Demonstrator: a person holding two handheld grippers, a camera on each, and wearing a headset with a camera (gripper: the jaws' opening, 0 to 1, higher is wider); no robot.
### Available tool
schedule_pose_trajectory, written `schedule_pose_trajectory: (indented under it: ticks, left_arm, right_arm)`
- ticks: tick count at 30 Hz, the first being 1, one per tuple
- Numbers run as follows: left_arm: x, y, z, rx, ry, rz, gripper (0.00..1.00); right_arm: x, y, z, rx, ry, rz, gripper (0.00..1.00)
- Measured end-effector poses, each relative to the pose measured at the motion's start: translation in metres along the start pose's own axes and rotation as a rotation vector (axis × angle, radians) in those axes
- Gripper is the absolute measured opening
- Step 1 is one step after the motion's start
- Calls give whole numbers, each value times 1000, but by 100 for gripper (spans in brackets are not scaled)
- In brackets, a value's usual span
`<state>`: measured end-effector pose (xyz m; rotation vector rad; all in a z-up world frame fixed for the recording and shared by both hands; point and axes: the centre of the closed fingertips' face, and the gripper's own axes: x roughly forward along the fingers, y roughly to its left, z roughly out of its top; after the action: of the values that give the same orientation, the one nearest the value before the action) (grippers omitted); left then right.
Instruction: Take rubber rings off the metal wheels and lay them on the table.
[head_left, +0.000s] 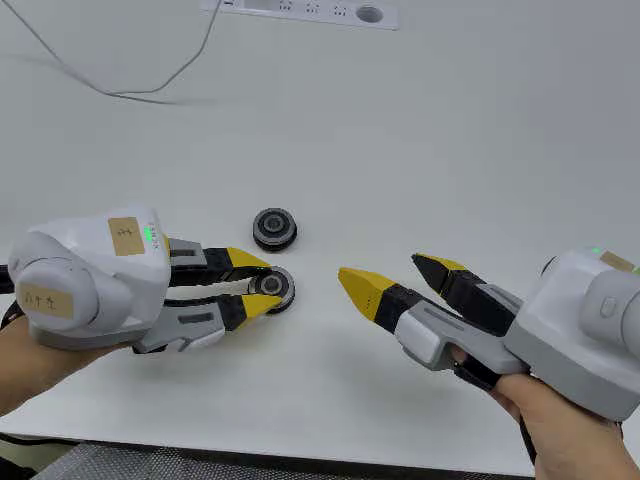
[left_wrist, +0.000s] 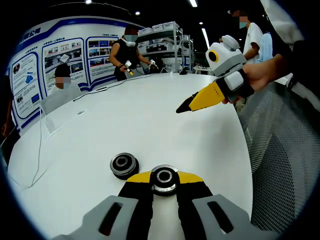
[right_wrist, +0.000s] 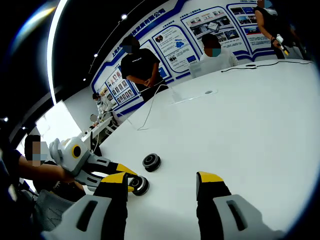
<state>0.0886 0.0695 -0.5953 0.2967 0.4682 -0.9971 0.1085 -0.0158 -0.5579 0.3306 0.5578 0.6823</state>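
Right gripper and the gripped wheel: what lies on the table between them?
Nothing. In the head view, bare table runs from the right gripper to the wheel that the left gripper clamps.

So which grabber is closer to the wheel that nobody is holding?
Left. The left gripper is shut on the other wheel, just beside the free wheel. The right gripper hangs open farther off to the side, touching nothing.

Bare table lies between my left gripper and my right gripper, free to cross. The wheel pinched in my left jaws and a second wheel just behind it crowd that side. A cable lies well apart.
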Motion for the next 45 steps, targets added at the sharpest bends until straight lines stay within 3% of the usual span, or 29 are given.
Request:
schedule_pose_trajectory:
  ticks: [14,23,28,36,45]
  left_arm:
    - [1,1,-2,-36,5,-26,15]
    - [-1,0,-3,-20,10,-37,14]
    - [-1,-1,-3,-5,14,-46,14]
    - [-1,0,-3,13,20,-59,14]
    - [1,0,-3,55,34,-80,13]
  right_arm:
    - [2,1,-1,15,-1,6,55]
    - [4,7,-2,27,1,25,55]
    - [10,18,-10,38,25,65,55]
    - [26,47,-19,119,50,155,57]
    - [41,66,-22,177,75,210,60]
